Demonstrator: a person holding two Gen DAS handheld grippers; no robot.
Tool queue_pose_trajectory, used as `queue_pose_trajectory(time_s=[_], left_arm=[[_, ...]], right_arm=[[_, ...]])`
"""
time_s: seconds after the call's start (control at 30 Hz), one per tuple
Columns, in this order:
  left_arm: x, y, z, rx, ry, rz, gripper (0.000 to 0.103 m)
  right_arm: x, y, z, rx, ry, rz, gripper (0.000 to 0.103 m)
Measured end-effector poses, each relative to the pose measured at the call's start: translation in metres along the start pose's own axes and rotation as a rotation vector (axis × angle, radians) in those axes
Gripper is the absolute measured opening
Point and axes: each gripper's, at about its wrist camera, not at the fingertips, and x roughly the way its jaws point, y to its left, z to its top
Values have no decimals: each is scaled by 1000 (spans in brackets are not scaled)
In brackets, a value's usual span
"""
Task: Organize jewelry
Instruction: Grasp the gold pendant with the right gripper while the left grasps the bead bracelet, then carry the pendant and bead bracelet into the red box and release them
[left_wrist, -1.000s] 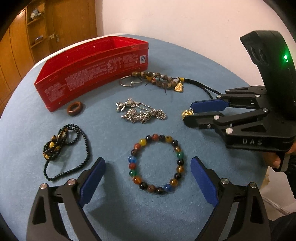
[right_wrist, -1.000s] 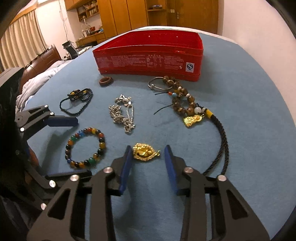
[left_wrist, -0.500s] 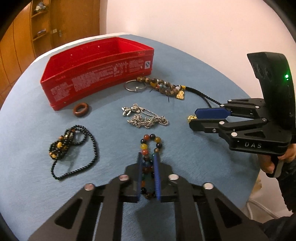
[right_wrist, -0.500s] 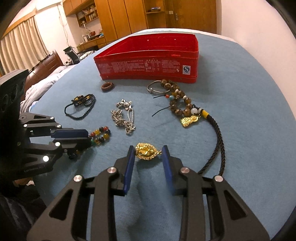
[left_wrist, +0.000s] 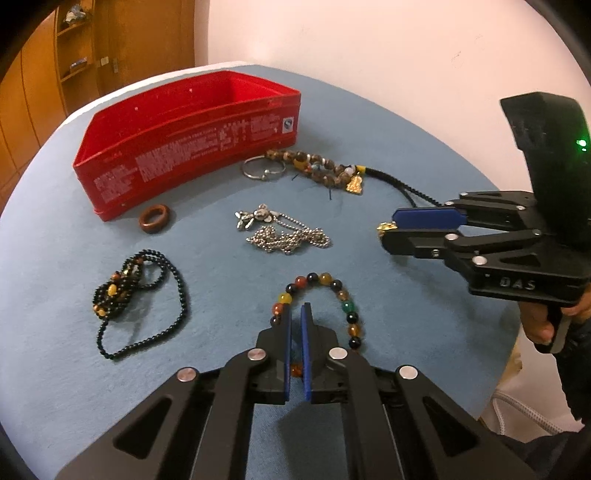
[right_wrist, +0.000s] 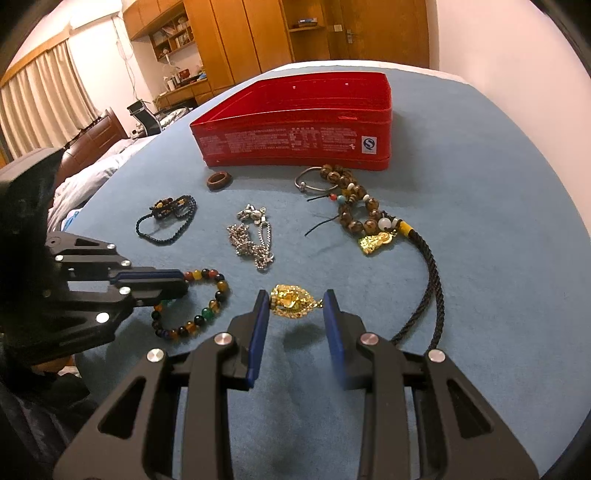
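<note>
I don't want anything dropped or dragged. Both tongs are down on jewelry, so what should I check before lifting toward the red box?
1. Left tongs shut on the bead bracelet: ok.
2. Right tongs pressing the gold pendant from both sides: ok.
3. Red box open on top: ok.
4. Black cord free of the pendant: cannot tell, its end is hidden behind the tongs.
5. Low path to the box clear: not ok, the silver chain lies between; lift first.
</note>
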Motion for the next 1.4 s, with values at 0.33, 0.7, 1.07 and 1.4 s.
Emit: queue_pose_trajectory(time_s=[0.33,0.7,1.07,1.4], left_arm=[[-13,-5,-3,45,-51,64,75],[-16,11,-17,-4,-6,75,68],[-4,22,-10,-78,30,14,7],[-78,20,3,-81,-112,10,7]], right_arm=[[4,-3,-2,14,6,15,29],[3,-3,-3,24,1,29,29],[1,-6,-3,39,-3,32,29],[-11,2,3,16,-23,32,29]])
